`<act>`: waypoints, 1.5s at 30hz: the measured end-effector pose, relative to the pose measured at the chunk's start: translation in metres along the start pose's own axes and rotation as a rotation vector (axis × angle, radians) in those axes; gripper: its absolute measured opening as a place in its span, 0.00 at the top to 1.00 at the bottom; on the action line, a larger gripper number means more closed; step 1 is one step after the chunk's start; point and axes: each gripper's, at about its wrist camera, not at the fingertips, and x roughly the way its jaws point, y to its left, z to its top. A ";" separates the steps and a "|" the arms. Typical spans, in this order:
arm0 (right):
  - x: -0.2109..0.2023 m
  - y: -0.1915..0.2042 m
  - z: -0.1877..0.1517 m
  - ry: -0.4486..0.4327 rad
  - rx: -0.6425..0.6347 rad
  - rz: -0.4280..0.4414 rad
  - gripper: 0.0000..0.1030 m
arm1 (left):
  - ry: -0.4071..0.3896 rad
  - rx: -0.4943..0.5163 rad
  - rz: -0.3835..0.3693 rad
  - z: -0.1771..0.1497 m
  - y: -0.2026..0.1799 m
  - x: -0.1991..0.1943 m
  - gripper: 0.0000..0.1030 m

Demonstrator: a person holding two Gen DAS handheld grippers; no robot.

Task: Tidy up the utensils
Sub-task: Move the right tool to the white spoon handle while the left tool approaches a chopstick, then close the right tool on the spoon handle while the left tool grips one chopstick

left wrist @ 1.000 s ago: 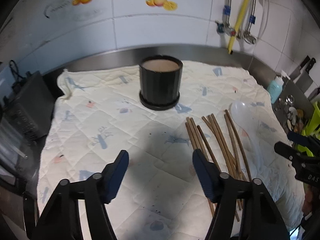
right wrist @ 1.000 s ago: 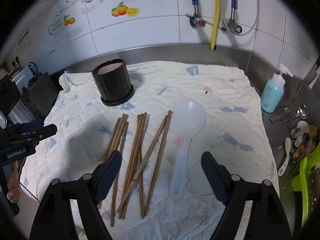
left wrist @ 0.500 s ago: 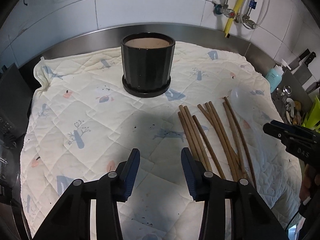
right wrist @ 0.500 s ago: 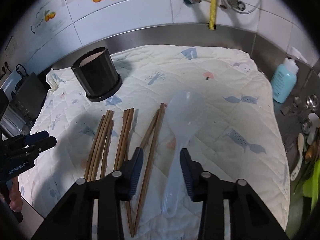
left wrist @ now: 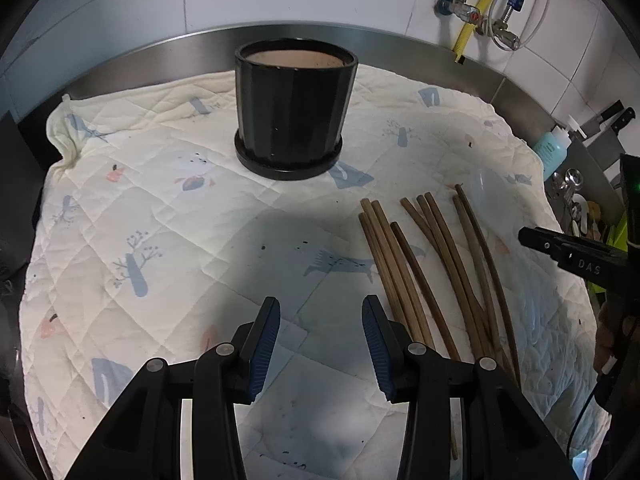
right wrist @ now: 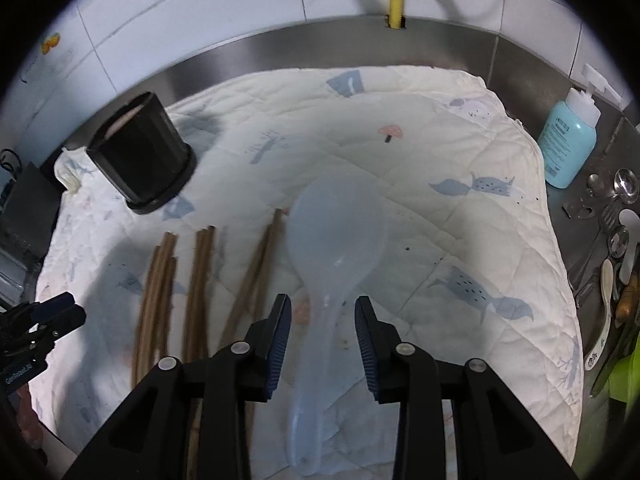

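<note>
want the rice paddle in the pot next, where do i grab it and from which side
Probably the narrow handle of the translucent rice paddle, from above, fingers straddling its width. It lies flat on the quilted cloth, bowl far, handle toward the right gripper, whose opening fingers already bracket it without touching.

The cloth is soft quilted cotton, matt and puckered. The pot is glossy black outside — raw clay within. The chopsticks look like dull brown wood. The rice spoon is frosted, translucent plastic; behind, brushed steel rim and shiny glazed tiles.
</note>
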 end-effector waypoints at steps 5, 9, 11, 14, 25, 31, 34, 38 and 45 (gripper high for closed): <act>0.008 -0.007 0.000 0.018 0.030 0.004 0.48 | 0.023 0.001 -0.021 0.005 -0.005 0.011 0.55; 0.016 -0.012 0.003 0.029 0.054 0.022 0.48 | 0.037 0.009 -0.029 0.009 -0.009 0.020 0.55; 0.017 -0.009 0.004 0.036 0.046 0.022 0.48 | 0.045 0.008 -0.034 0.012 -0.011 0.025 0.55; 0.021 -0.001 0.006 0.039 0.006 0.007 0.48 | 0.052 0.014 -0.040 0.015 -0.015 0.033 0.55; 0.036 0.008 0.010 0.078 -0.050 -0.043 0.51 | 0.086 0.022 -0.073 0.029 -0.022 0.056 0.55; 0.037 0.008 0.012 0.078 -0.056 -0.074 0.69 | 0.109 0.031 -0.113 0.034 -0.028 0.068 0.67; 0.038 0.009 0.012 0.076 -0.059 -0.080 0.69 | 0.116 0.037 -0.116 0.035 -0.032 0.073 0.70; 0.037 0.009 0.012 0.073 -0.055 -0.081 0.69 | 0.116 0.036 -0.119 0.037 -0.035 0.078 0.73; 0.037 0.009 0.011 0.072 -0.052 -0.080 0.69 | 0.121 0.038 -0.107 0.040 -0.032 0.080 0.78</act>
